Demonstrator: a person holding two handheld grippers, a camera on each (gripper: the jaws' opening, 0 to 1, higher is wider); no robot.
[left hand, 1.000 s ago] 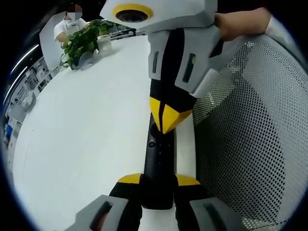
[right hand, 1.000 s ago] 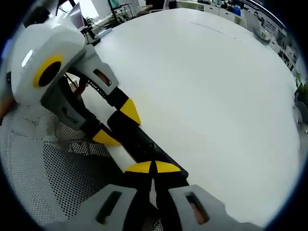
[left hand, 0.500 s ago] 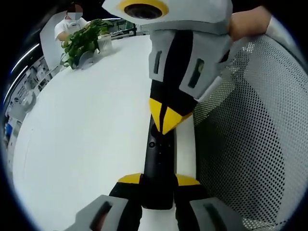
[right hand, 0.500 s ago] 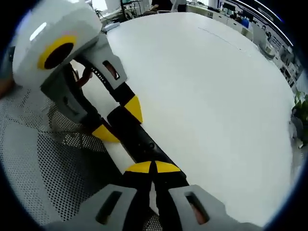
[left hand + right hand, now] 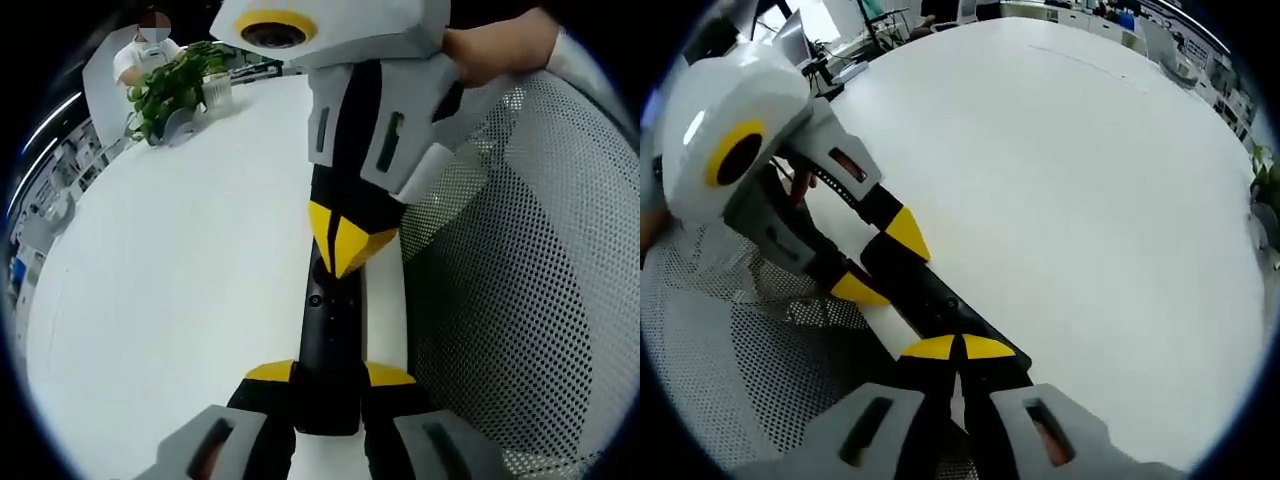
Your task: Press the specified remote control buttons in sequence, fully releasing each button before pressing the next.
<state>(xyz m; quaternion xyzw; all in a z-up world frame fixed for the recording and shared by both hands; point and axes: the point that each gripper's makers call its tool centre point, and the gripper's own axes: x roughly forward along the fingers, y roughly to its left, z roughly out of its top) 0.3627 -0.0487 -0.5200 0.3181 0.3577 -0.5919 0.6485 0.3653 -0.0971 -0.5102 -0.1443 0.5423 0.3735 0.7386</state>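
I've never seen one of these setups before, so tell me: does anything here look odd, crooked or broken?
Nothing looks damaged or spilled. One thing stands out: the black remote isn't lying flat on the white table. It is clamped at one end by the left gripper, beside a perforated chair back, while the right gripper touches its top with closed yellow tips.

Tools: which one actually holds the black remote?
The left tool, jaws clamped on the remote sides; the right tool, jaws shut together, only pokes its face.

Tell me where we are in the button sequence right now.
Done: the left tool is shut on the black remote at the white table's edge. In hand: the right tool's closed tips are on the remote's face. Left: which presses remain, these views cannot tell.
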